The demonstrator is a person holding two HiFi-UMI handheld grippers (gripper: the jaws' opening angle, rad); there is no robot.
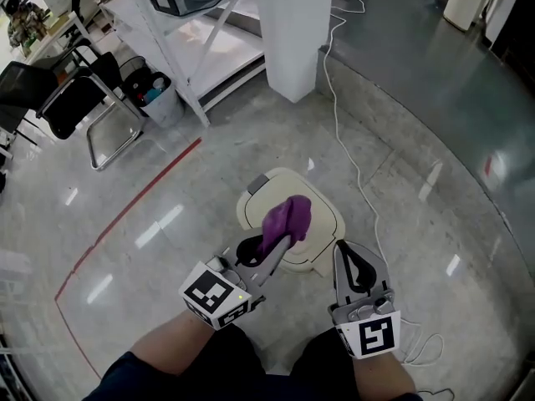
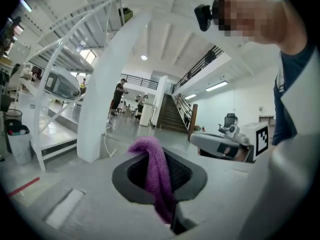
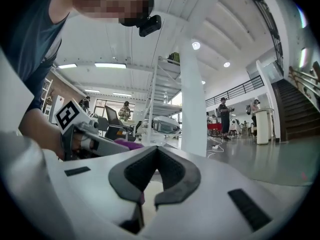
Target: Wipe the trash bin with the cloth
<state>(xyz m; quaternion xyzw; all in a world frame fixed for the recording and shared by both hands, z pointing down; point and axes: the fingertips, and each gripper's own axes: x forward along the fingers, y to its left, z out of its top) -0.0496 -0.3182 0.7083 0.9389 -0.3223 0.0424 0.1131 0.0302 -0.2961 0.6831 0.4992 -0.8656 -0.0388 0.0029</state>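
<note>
The left gripper point(image 1: 281, 242) grasps the purple cloth point(image 1: 288, 217) in its fingers point(image 1: 269, 264), over the bin point(image 1: 324, 224); the right gripper point(image 1: 342, 247) is just beside the bin, its fingers clenched with nothing between

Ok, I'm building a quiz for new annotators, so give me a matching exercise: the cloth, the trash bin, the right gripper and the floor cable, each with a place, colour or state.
Things:
1. cloth
2. trash bin
3. right gripper
4. cable

States:
A. jaws together, nothing in them
B. white, trailing across the floor beside the pillar
C. purple, pinched in the left gripper
D. cream, standing on the floor

Pairs: 1-C, 2-D, 3-A, 4-B
</note>
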